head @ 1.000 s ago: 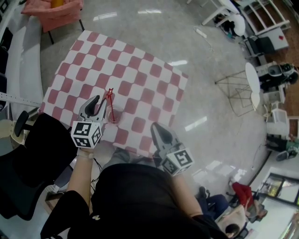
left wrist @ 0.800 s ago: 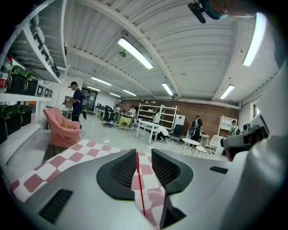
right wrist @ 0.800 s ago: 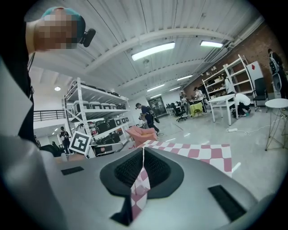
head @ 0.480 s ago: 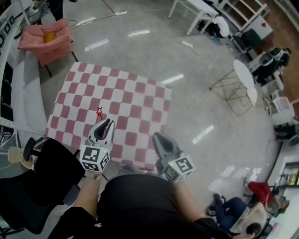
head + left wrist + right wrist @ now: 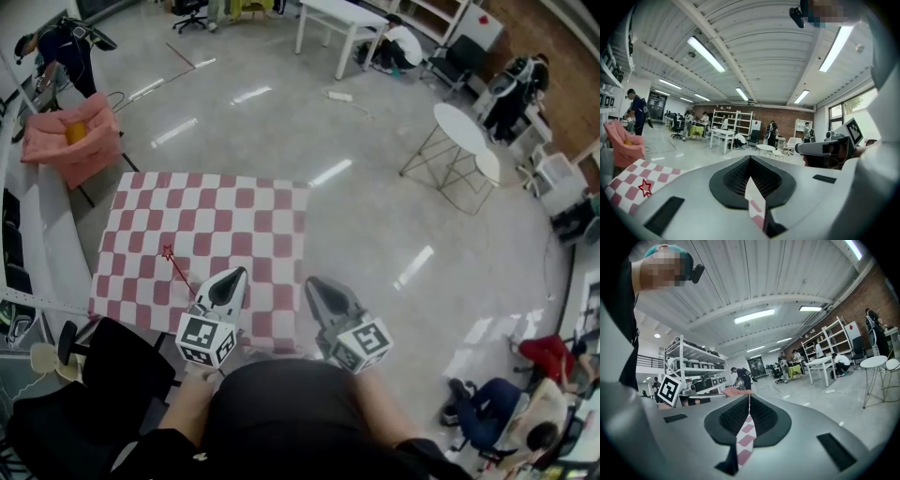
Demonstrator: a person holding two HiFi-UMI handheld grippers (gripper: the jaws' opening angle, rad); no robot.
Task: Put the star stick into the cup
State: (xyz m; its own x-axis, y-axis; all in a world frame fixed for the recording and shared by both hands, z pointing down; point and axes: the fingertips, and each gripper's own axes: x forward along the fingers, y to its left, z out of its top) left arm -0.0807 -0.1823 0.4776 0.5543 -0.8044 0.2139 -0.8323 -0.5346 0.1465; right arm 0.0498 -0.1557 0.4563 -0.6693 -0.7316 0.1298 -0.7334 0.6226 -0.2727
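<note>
The star stick (image 5: 178, 267) leans over the near left part of the checkered counter (image 5: 246, 208), its red star tip up and pointing toward the counter's left edge. Its lower end runs in behind the left tongs (image 5: 234, 275), so the cup cannot be made out. In the left gripper view the star shows against the red and white cloth, off to the left of the tongs' body and not touching it.

The left tongs hover over the counter's near edge, just right of the stick, with the jaws closed together and nothing between them; only a sliver of the checkered cloth shows past them. The right tongs (image 5: 317, 283) hang near the counter's near right corner, beside the left pair but apart from it. Their jaws are also closed and empty, with a thin strip of cloth showing in the slit.

The person (image 5: 300, 412) stands at the counter's near side. A black chair (image 5: 98, 380) sits off its near left corner, and a pink armchair (image 5: 70, 141) stands beyond its far left corner. Two round white tables (image 5: 461, 131) stand well off to the counter's right on the glossy grey floor (image 5: 375, 234).
</note>
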